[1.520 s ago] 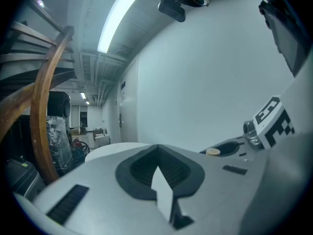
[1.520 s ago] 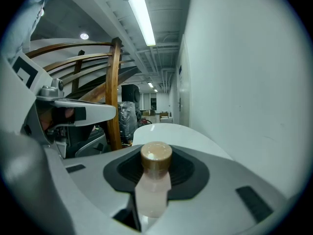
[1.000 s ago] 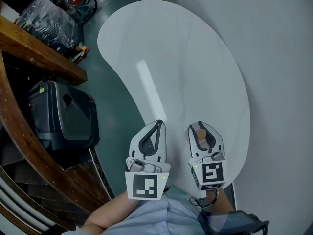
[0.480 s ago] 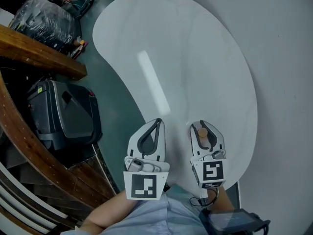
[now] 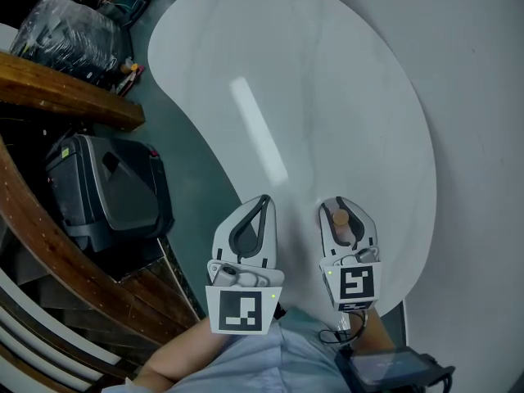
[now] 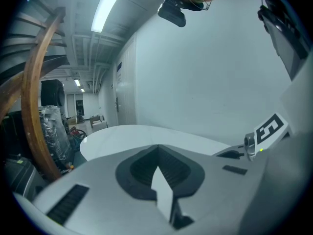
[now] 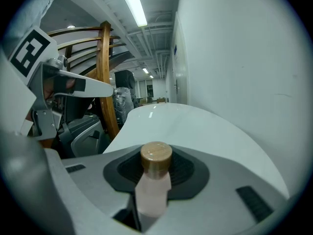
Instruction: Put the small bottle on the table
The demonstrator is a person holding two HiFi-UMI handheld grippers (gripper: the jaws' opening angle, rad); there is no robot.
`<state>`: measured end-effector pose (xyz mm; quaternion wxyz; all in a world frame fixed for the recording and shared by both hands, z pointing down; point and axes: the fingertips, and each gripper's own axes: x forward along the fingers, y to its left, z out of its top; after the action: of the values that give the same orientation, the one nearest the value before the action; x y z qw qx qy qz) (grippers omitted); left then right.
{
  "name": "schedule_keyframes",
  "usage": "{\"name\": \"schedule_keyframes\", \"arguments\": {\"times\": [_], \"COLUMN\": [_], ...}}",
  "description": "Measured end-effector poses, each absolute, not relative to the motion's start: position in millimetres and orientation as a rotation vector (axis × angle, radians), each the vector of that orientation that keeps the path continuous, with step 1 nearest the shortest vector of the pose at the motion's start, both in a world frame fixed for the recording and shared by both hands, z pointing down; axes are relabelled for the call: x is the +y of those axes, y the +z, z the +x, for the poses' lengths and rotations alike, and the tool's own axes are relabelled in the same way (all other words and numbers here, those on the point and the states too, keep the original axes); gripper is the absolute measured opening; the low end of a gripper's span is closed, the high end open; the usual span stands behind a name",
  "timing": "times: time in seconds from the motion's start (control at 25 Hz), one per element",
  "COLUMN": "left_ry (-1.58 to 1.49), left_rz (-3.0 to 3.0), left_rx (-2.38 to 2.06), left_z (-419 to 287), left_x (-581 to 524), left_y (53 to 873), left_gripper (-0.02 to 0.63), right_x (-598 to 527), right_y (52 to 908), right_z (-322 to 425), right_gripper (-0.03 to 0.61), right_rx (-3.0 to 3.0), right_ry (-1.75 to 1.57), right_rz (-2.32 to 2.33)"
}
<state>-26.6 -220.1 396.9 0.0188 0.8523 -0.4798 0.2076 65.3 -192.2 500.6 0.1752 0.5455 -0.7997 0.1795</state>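
**Right gripper** (image 5: 345, 206) is grasping the bottle (image 5: 339, 219) by its pale pink body. The jaws are pressing on either side while the brown cap (image 7: 156, 156) is standing clear above them. Gripping below the cap is keeping the bottle upright and, by judgement, is leaving its base free to meet the surface first. The bottle is hanging over the near end of the white table (image 5: 327, 97), inside the rim, where a set-down is looking within easy reach.

**Left gripper** (image 5: 263, 203) is idling just beside the right one at the table's near left edge, its jaws closed together on nothing. It is probably being kept aside, one gripper sufficing for so small a load.

**Hidden or unclear:**
- The jaws are covering the bottle's lower body and base in both views, so whether it is touching the table cannot be told.
- The bottle's body is showing blurred in the right gripper view, being close to the lens.
- The table's legs are lying out of sight beneath its top.
- The dark case (image 5: 106, 191) on the floor at left is showing only its upper side.
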Motion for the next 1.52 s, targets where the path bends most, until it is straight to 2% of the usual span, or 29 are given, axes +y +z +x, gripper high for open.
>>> {"name": "schedule_keyframes", "arguments": {"times": [0.12,0.36,0.48,0.92,1.08,1.24,1.52], "left_ry": [0.806,0.466,0.456,0.441,0.488,0.579,0.274], "left_rz": [2.779,2.469,2.441,2.461,2.544,2.677,2.531], "left_rx": [-1.409,-1.564,-1.568,-1.572,-1.556,-1.533,-1.647], "left_z": [-22,-29,-30,-31,-32,-31,-39], "left_x": [-220,-220,-220,-216,-214,-211,-203], "left_y": [397,402,404,398,391,377,357], "left_gripper": [-0.002,-0.002,-0.002,-0.002,-0.002,-0.002,-0.002], "right_x": [-192,-193,-194,-189,-192,-193,-193], "right_y": [503,504,499,511,503,486,452], "right_z": [65,63,60,56,53,54,54], "right_gripper": [0.109,0.109,0.109,0.115,0.175,0.179,0.181], "right_rx": [-2.267,-2.294,-2.328,-2.264,-2.279,-2.288,-2.297], "right_ry": [0.512,0.462,0.367,0.405,0.389,0.34,0.189], "right_rz": [1.544,1.537,1.533,1.519,1.515,1.535,1.593]}}
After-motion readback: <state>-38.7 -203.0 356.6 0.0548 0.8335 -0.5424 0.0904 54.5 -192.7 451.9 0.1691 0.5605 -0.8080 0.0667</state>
